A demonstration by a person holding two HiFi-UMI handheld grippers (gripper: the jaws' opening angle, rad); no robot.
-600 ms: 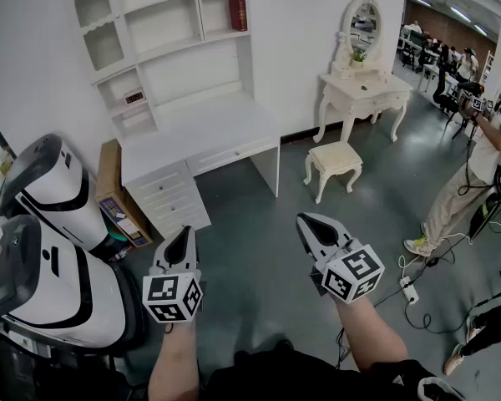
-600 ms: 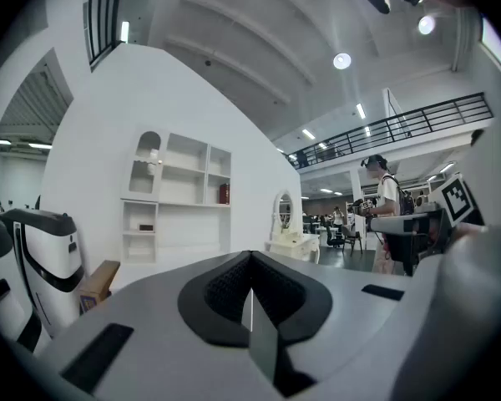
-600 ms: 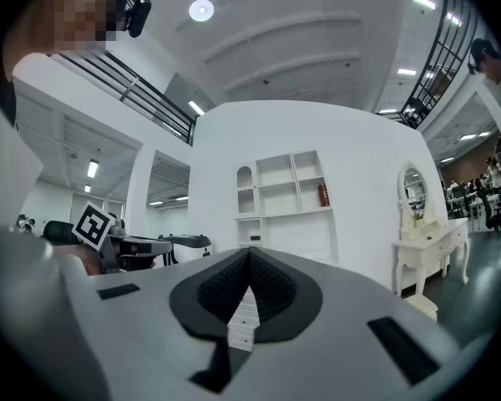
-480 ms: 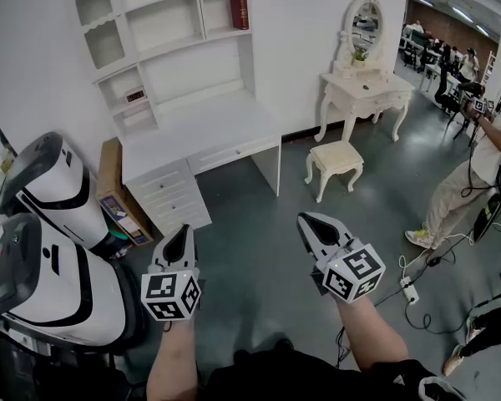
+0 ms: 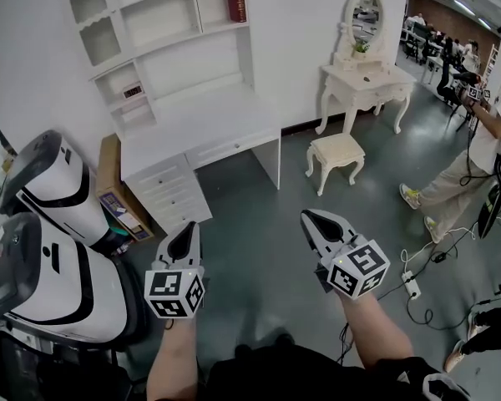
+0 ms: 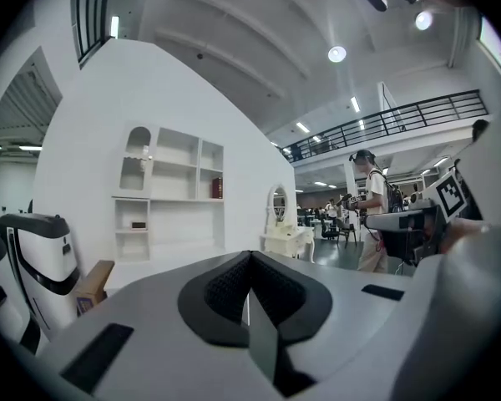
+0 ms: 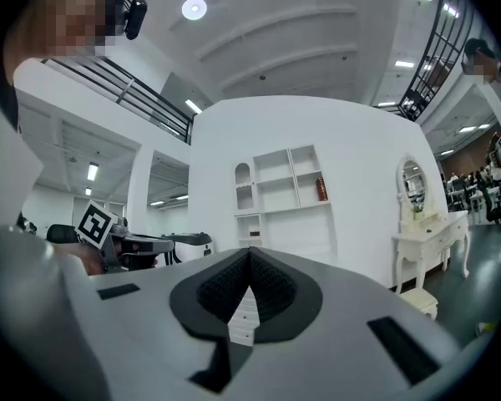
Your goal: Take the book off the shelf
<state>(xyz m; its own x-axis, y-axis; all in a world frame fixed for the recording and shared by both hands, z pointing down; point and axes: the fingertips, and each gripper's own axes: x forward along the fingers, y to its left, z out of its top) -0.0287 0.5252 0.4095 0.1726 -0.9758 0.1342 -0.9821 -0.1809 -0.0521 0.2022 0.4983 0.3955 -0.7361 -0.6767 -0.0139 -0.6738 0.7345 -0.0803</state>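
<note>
A dark red book (image 5: 235, 4) stands upright on an upper shelf of the white desk hutch (image 5: 163, 23) against the far wall; it shows small in the left gripper view (image 6: 217, 187) and the right gripper view (image 7: 321, 188). My left gripper (image 5: 184, 234) and right gripper (image 5: 311, 218) are held low over the grey floor, well short of the desk, both pointing toward it. Each has its jaws shut with nothing between them.
The white desk (image 5: 196, 128) with drawers stands below the hutch. A white vanity with mirror (image 5: 363, 69) and stool (image 5: 336, 153) are to the right. White machines (image 5: 42, 241) crowd the left. A person (image 5: 476, 140) stands at right; cables and a power strip (image 5: 411, 286) lie on the floor.
The view has shifted slightly; the desk and shelf sit a bit higher in frame. Both grippers hold about the same pose. The person at right has stepped a little.
</note>
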